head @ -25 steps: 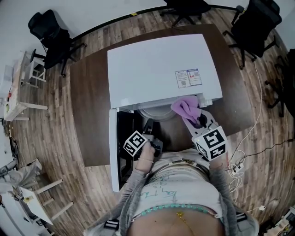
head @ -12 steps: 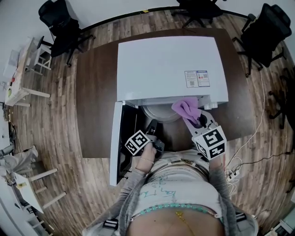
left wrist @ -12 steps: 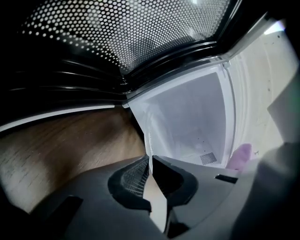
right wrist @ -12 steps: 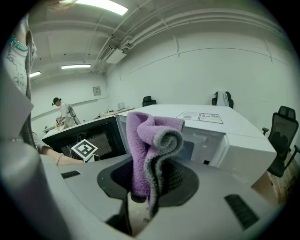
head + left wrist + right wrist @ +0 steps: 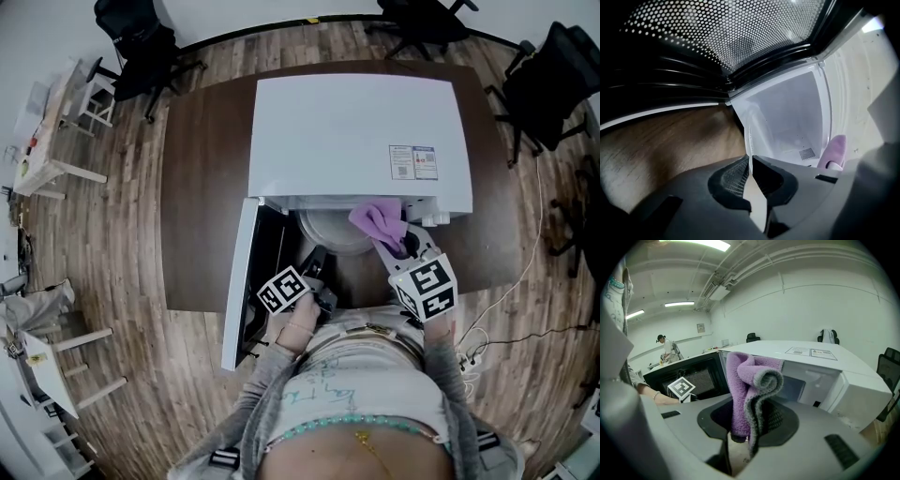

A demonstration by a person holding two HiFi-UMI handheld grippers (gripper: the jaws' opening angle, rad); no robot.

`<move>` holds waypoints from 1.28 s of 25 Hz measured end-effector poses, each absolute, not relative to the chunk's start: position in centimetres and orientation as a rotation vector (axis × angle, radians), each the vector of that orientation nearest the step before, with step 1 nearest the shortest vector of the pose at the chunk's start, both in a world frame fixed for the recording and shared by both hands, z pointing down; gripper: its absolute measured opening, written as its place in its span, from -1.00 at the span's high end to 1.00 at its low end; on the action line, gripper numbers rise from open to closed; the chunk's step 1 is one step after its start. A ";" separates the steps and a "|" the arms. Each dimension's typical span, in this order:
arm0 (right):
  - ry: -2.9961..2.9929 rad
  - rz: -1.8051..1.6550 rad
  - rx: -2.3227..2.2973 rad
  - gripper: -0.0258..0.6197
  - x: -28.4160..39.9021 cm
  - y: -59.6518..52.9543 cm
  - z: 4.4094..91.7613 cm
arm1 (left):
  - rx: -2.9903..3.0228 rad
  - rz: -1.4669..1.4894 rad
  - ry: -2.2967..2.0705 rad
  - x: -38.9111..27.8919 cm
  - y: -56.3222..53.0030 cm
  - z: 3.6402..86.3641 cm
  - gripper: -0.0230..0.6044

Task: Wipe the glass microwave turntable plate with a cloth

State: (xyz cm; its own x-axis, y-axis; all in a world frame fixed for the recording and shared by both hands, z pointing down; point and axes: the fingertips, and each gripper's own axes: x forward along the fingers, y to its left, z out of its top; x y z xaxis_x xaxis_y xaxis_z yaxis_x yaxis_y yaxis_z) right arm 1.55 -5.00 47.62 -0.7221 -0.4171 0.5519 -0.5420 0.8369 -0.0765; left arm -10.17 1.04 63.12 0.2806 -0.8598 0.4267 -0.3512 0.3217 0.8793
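The glass turntable plate (image 5: 330,232) sticks partway out of the open white microwave (image 5: 356,131). My left gripper (image 5: 315,264) is shut on the plate's near rim. In the left gripper view that rim shows as a thin glass edge (image 5: 750,138) running up from between the closed jaws of the left gripper (image 5: 751,165). My right gripper (image 5: 399,246) is shut on a folded purple cloth (image 5: 377,221), held just above the plate's right side at the oven mouth. In the right gripper view the cloth (image 5: 749,380) stands up out of the right gripper (image 5: 743,437).
The microwave door (image 5: 240,281) hangs open to the left, close beside my left hand. The microwave sits on a brown table (image 5: 202,187). Office chairs (image 5: 136,42) stand around it. A power strip and cables (image 5: 483,342) lie on the floor at the right.
The head view has shifted, so the microwave sits further right in the picture. The right gripper with the cloth has dipped slightly. The left gripper keeps its hold on the plate.
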 end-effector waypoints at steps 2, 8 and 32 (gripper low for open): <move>-2.480 0.305 0.696 0.56 1.4 -5.1 47.7 | 1.263 -0.503 -1.302 -10.2 1.1 63.1 0.83; -2.428 0.264 0.701 0.56 1.8 -5.6 48.6 | 1.267 -0.503 -1.302 -10.0 1.2 63.2 0.83; -2.030 0.058 0.551 0.56 -3.1 -7.5 58.7 | 1.210 -0.487 -1.300 -11.2 2.3 64.6 0.84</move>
